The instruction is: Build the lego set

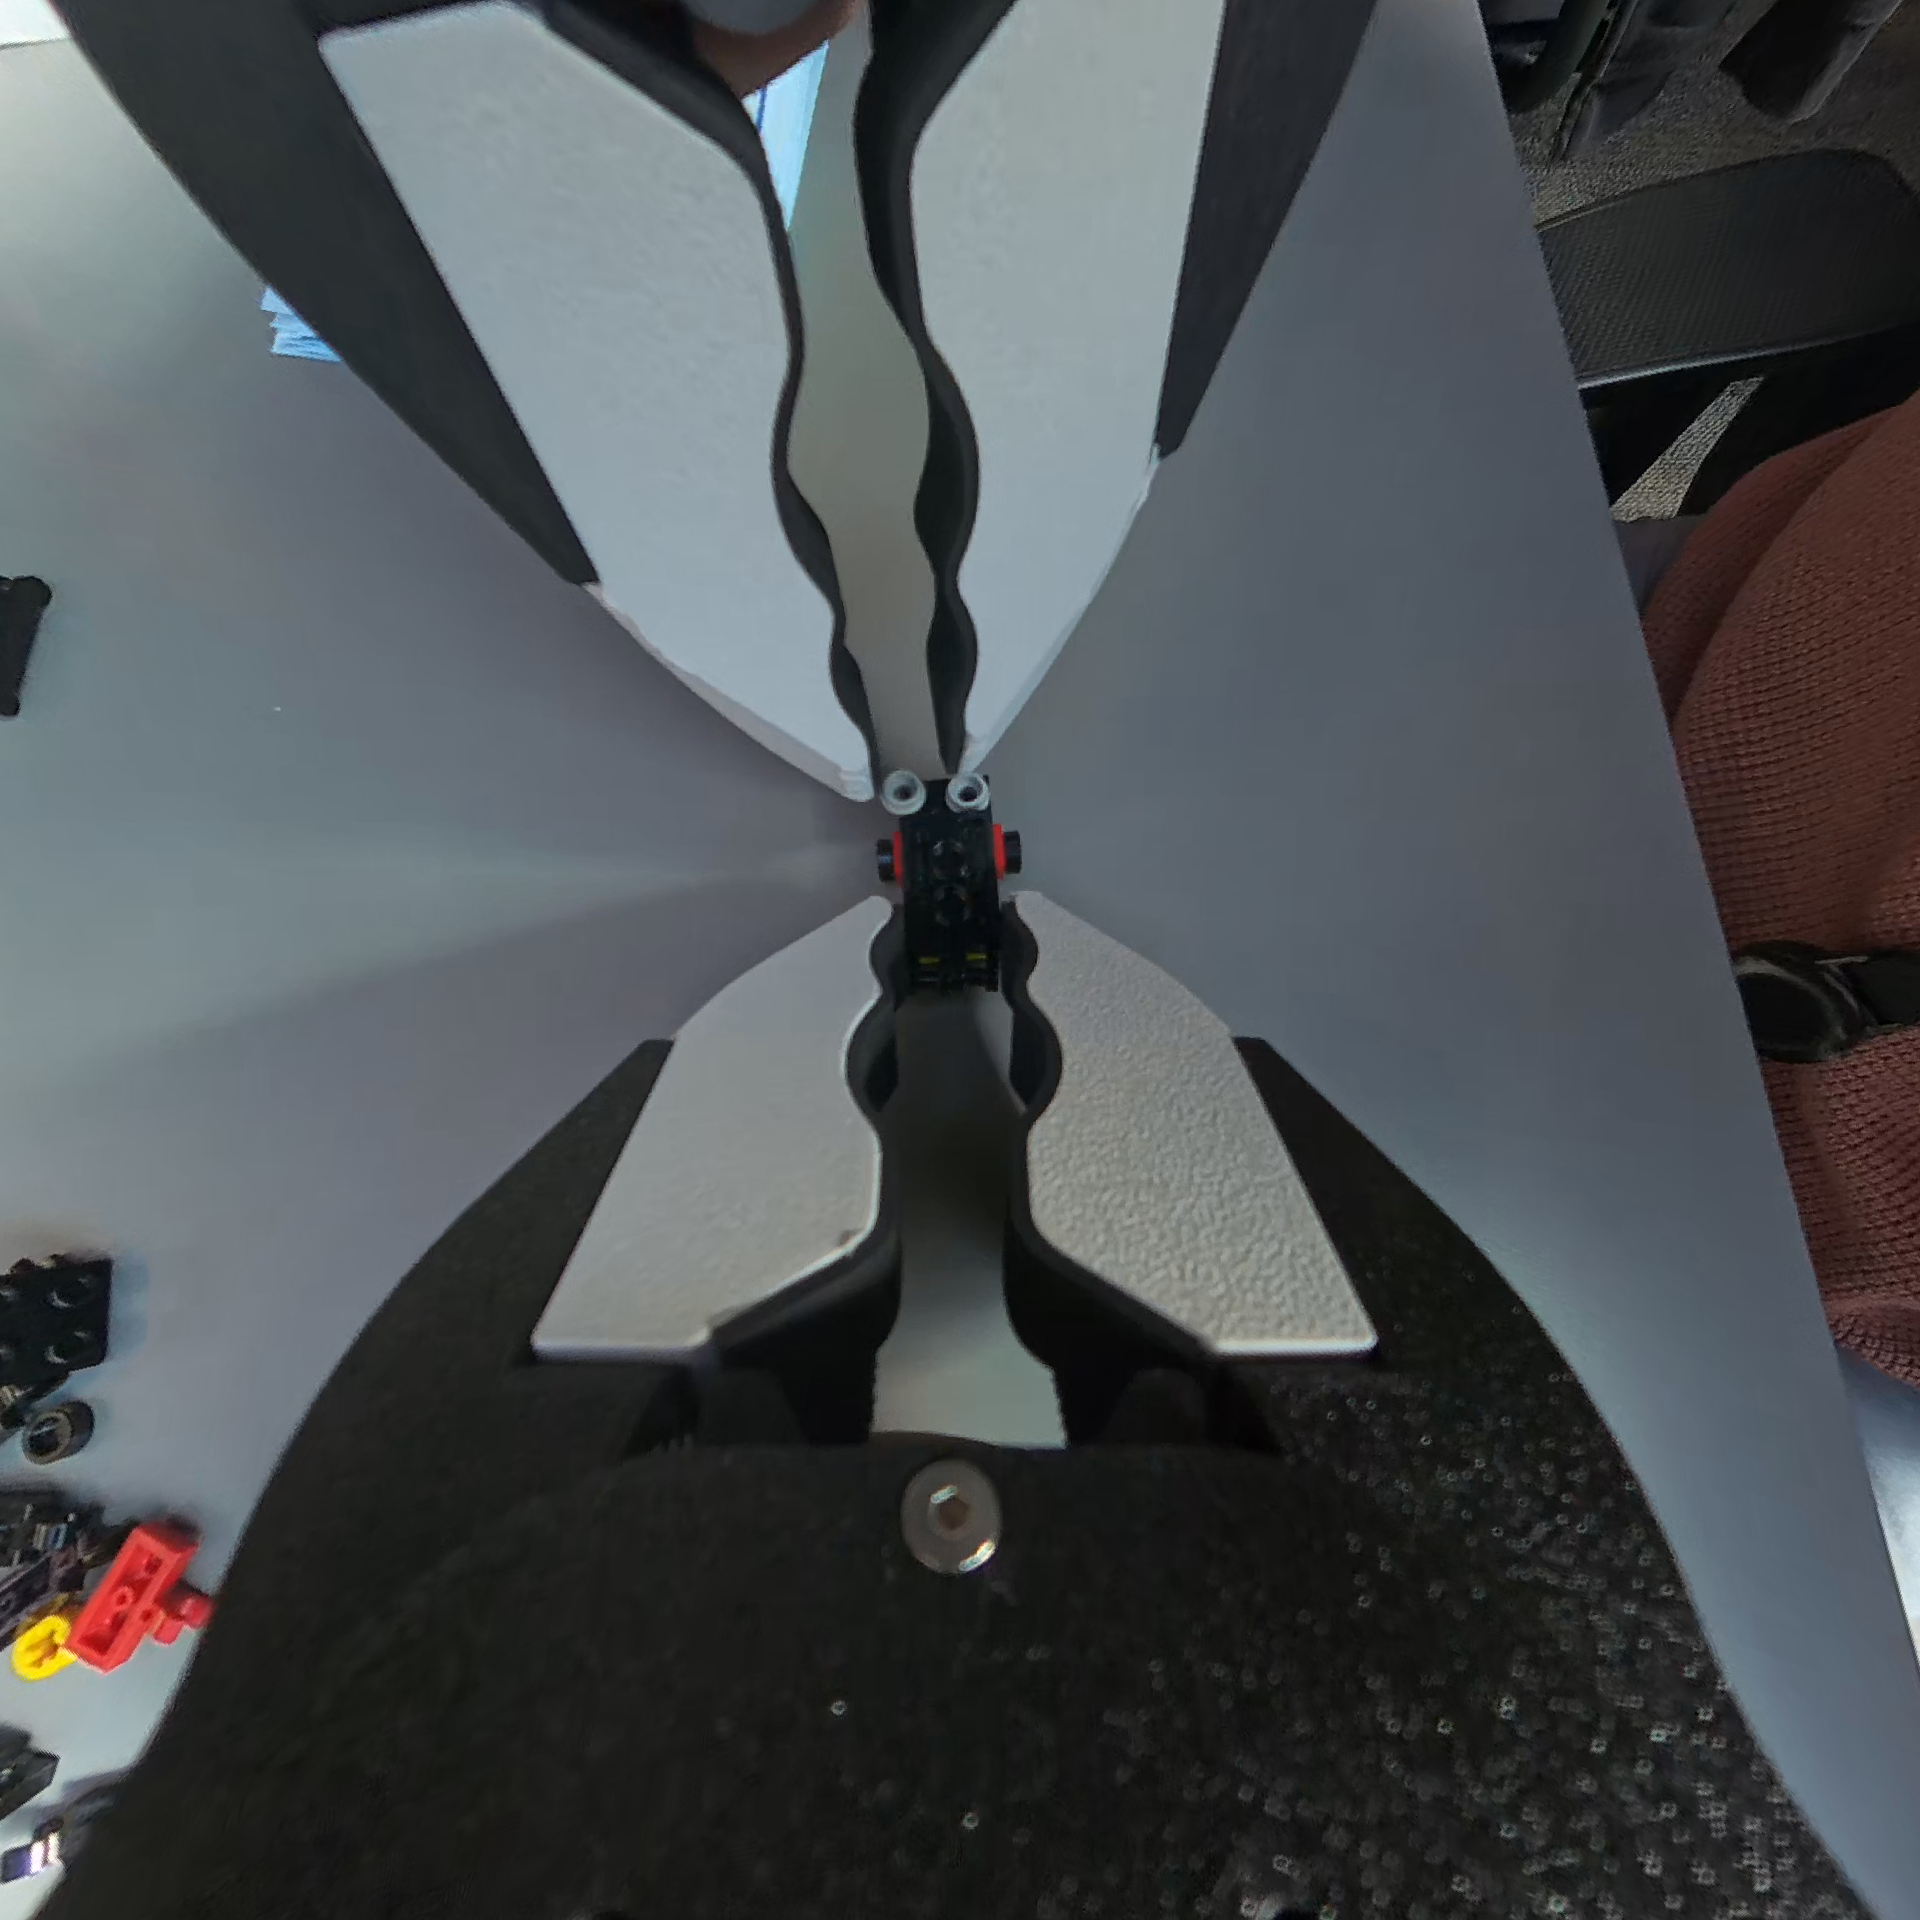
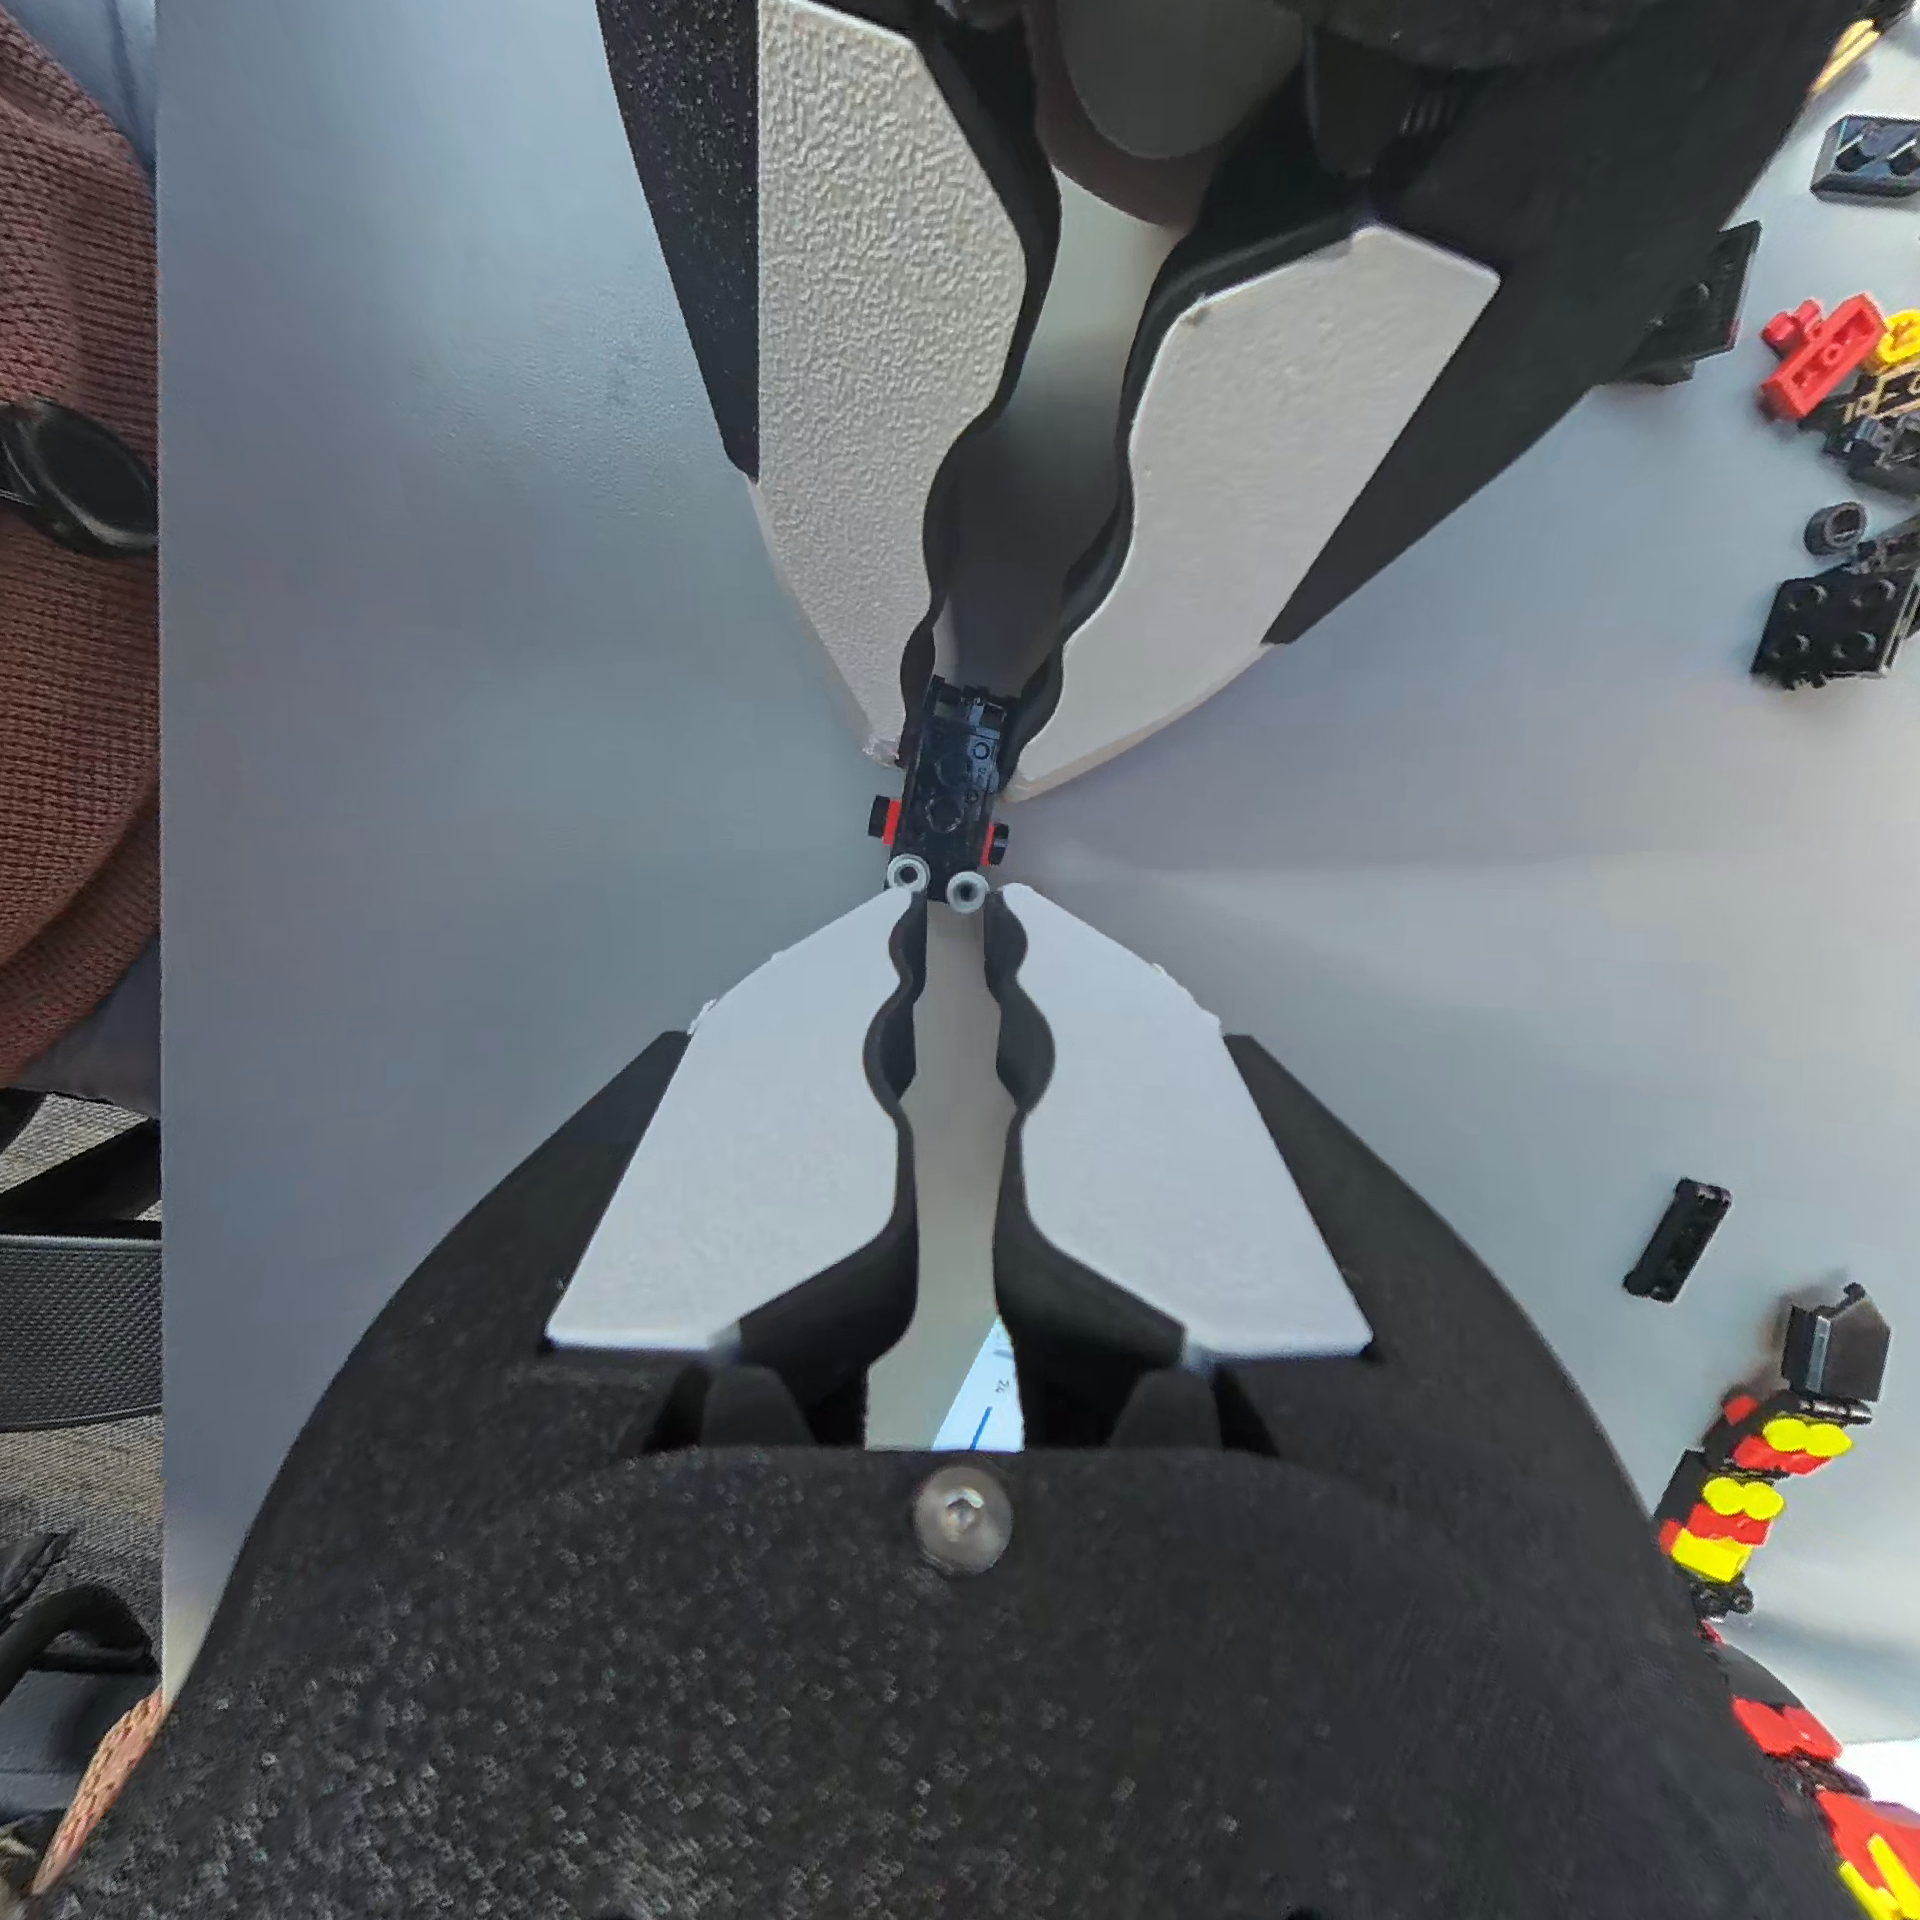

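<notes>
Holding a small black sub-assembly (image 1: 945, 904) off the white table (image 1: 416, 831), pinched at its near end between the left gripper (image 1: 948, 961) fingertips, jaws clamped on its sides. Carrying two red side pegs (image 1: 1000, 844) at mid-length and two grey round studs (image 1: 935, 794) at the far end, just ahead of the left tips.

Meeting it head-on with the right gripper (image 2: 954, 909): tips sitting just short of the grey studs, jaws nearly together with a narrow slit between them. Not gripping anything visible; touching the studs or merely beside them, cannot tell from either view. Probably seating the grey pieces or lining up for a re-grip — a judgement only.

Lying further out, off to the left gripper's left side and the right gripper's right side: loose parts on the table, including a red brick (image 1: 130, 1605), a yellow piece (image 1: 42, 1650), a black plate (image 2: 1839, 623), a black ring (image 2: 1837, 528), a thin black bar (image 2: 1675, 1242) and a black slope piece (image 2: 1834, 1345). Sitting nearest the right gripper's body, a larger red-yellow-black build (image 2: 1756, 1496), partly cut off by the frame edge.

Progress estimate: early to middle. One small module in hand and one larger section built; many pieces waiting unattached, so most joining left to do.

Showing at the table edge: a person's knitted sleeve (image 1: 1808, 831) with a dark wristwatch (image 1: 1808, 1003).
</notes>
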`<state>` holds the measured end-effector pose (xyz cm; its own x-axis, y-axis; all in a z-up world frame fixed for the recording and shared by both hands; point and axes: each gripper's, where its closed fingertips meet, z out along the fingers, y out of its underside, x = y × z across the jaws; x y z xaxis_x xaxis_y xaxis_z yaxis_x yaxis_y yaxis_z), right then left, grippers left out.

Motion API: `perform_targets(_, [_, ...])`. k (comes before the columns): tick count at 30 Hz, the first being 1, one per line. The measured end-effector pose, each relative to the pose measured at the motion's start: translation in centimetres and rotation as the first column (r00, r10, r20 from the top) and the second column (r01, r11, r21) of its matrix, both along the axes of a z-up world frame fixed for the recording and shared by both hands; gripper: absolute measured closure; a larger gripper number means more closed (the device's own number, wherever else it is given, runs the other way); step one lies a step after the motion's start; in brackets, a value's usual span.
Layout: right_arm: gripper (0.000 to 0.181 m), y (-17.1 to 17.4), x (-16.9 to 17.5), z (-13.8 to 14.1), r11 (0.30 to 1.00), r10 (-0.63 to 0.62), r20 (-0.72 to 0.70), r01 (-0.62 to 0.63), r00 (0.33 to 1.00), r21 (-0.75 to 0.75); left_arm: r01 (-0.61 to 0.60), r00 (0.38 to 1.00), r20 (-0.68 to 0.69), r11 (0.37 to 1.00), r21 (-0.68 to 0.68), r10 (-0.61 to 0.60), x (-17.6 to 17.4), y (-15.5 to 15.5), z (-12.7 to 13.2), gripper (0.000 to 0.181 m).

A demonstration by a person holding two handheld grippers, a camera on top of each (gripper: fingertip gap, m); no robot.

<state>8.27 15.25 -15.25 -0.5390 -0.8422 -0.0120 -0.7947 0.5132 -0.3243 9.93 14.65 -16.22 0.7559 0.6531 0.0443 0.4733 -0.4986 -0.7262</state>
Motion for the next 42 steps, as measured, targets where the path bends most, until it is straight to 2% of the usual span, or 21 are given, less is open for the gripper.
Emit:
perform_targets(8, [0.169,0.1,0.1,-0.1,1.0,-0.015,0.028,0.015,1.0,0.004,0.001,1.0,0.0,1.0,-0.003,-0.001,0.0,0.0,0.0,0.164])
perform_targets(10, [0.169,-0.4,-1.0,0.3,0.999,-0.038,0.004,0.038,0.999,-0.039,0.001,1.0,0.003,1.0,-0.005,-0.001,0.1,0.0,0.0,0.164])
perform_targets(15, [0.174,-2.1,-6.2,0.5,0.955,-0.223,-0.046,0.209,0.974,-0.209,-0.017,1.0,0.005,1.0,-0.022,0.017,0.0,-0.6,0.0,0.164])
perform_targets(17, [0.175,-1.4,-7.5,0.0,0.945,-0.236,-0.072,0.212,0.969,-0.249,-0.026,1.0,0.006,0.999,-0.02,0.026,0.0,-0.8,0.0,0.164])
perform_targets(20, [0.173,-1.1,-8.7,-0.4,0.909,-0.296,-0.066,0.26,0.953,-0.324,-0.031,0.999,0.007,0.999,-0.021,0.031,-0.1,-0.9,0.0,0.164])
perform_targets(24, [0.174,-3.2,-10.3,-0.1,0.832,-0.367,-0.049,0.305,0.929,-0.463,-0.052,0.999,-0.001,0.998,-0.024,0.052,-0.4,-1.3,0.0,0.164])
perform_targets(27, [0.173,-4.2,-10.2,-1.0,0.835,-0.394,0.044,0.378,0.918,-0.399,-0.065,0.998,0.001,0.998,-0.02,0.065,-0.5,-1.6,0.0,0.164])
perform_targets(31, [0.168,-5.6,-8.7,-1.1,0.847,-0.373,0.163,0.407,0.913,-0.341,-0.083,0.996,0.007,0.996,-0.018,0.083,-0.5,-2.0,0.0,0.164])
perform_targets(35, [0.176,-6.2,-7.7,-1.3,0.861,-0.313,0.123,0.336,0.942,-0.381,-0.088,0.996,0.005,0.996,-0.022,0.088,-0.6,-2.2,0.0,0.164])
perform_targets(40, [0.177,-6.1,-7.2,-0.9,0.866,-0.279,0.097,0.294,0.955,-0.404,-0.095,0.995,-0.003,0.995,-0.028,0.095,-0.7,-2.4,0.0,0.164])
perform_targets(42, [0.177,-5.2,-6.0,-0.3,0.885,-0.204,0.069,0.214,0.977,-0.413,-0.103,0.995,-0.012,0.994,-0.039,0.102,-0.8,-2.5,0.0,0.164])
